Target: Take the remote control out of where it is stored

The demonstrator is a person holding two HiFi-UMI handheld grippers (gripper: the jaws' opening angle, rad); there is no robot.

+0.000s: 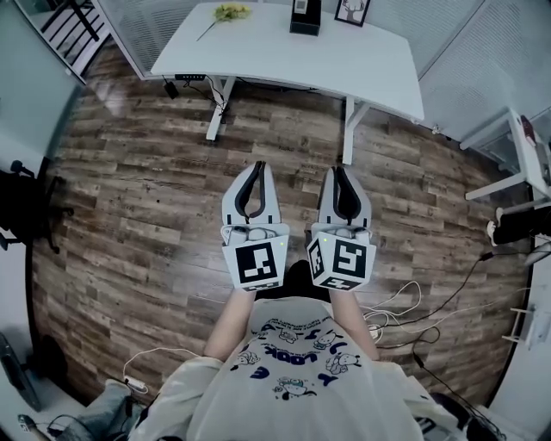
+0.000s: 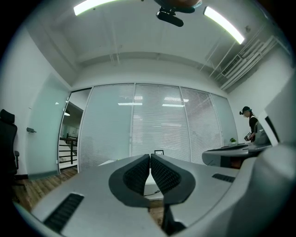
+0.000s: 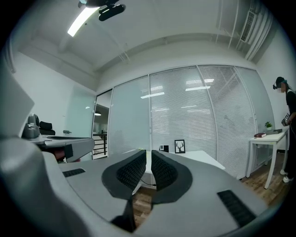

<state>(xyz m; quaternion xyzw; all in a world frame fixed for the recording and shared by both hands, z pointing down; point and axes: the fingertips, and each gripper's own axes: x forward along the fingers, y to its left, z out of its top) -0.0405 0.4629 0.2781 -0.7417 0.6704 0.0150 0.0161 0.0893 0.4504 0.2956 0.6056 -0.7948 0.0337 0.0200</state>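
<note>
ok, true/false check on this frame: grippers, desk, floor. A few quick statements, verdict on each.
1. The left gripper and the right gripper are both shut. True.
2. A framed picture stands on the white desk. True.
3. Both grippers hang over the desk. False: they are over the wooden floor, short of the desk.
4. The right gripper holds a remote. False: nothing is between its jaws.

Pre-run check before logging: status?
Left gripper and right gripper shut, empty. Remote not in view. Desk ahead, nothing in the way.
</note>
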